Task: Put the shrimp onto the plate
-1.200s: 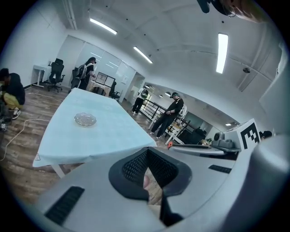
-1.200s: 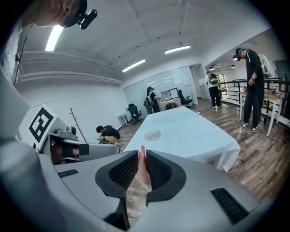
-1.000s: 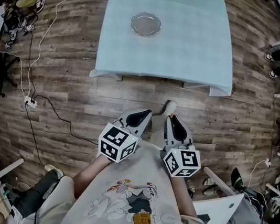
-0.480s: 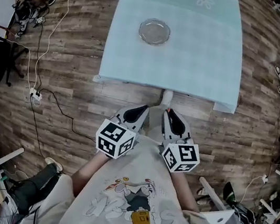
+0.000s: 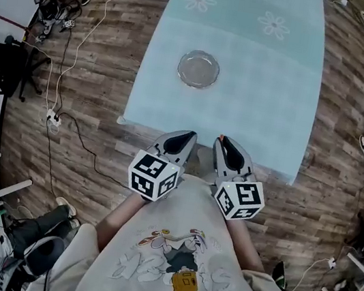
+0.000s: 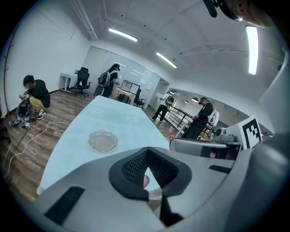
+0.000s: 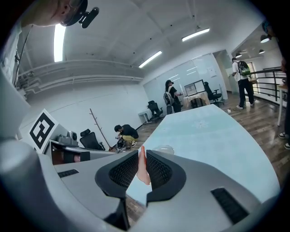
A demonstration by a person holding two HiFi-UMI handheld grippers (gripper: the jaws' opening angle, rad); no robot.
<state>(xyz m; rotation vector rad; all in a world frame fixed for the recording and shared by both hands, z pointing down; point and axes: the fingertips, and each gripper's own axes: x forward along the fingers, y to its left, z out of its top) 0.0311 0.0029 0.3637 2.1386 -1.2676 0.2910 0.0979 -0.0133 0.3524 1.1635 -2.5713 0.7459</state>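
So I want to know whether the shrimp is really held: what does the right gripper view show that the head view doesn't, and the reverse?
Only the right gripper view: the shrimp upright between the right gripper's tongs, which are shut on it, and ceiling lights. Only the head view: the left gripper beside the right one, both at the table's near edge, and the person's shirt. Both: the table and the empty glass plate ahead.

I read no words or numbers anywhere. Only black square code markers show, on the cubes behind my left gripper [image 5: 180, 141] and right gripper [image 5: 228, 152].
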